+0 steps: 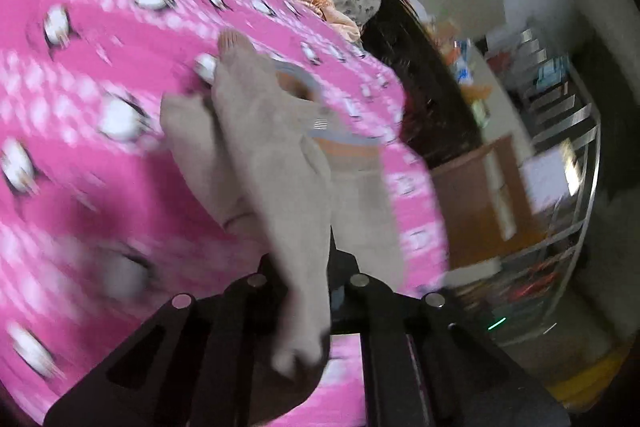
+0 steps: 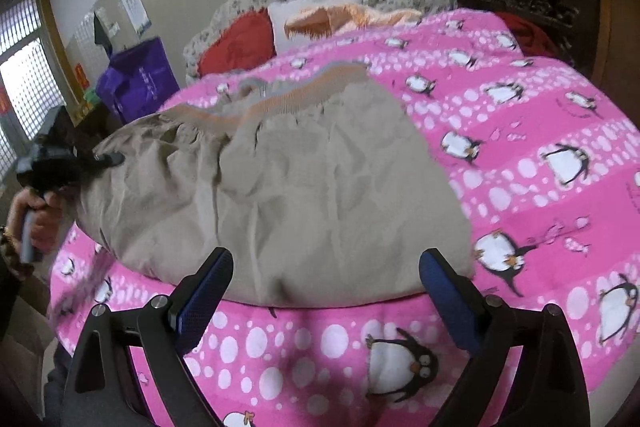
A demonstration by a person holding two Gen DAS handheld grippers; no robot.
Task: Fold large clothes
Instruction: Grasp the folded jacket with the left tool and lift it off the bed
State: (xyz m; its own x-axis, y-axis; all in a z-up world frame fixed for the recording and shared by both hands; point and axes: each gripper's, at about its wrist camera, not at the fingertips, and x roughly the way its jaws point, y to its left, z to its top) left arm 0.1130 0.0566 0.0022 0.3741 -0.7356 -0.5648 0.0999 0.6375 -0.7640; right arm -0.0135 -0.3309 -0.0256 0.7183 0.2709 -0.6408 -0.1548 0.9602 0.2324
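The left gripper (image 1: 308, 279) has its fingers closed on a bunched fold of the beige trousers (image 2: 280, 187), the cloth pinched between the dark arms and trailing down past them in the left wrist view. In the right wrist view that same gripper (image 2: 108, 159) bites the garment's left edge, with the person's hand (image 2: 38, 215) on its handle. The right gripper (image 2: 324, 291) hovers with its fingers (image 2: 208, 291) spread wide and empty, the blue textured pads just above the near hem.

The step in hand looks like lifting one side to carry it across. To do it well, the left grip should stay firm on more than one layer, and the lift should be high enough for the fabric to clear itself before it is laid over the far half. The right gripper would best pin or take the near edge so the garment does not drag.

The trousers lie spread on the bed, over a pink penguin-print blanket (image 2: 540, 155). They are a thin, matte, creased woven cloth that drapes limply, with a gathered elastic waistband (image 2: 304, 87) striped orange and grey at the far end. The blanket looks soft and fleecy, likely to cling a little.
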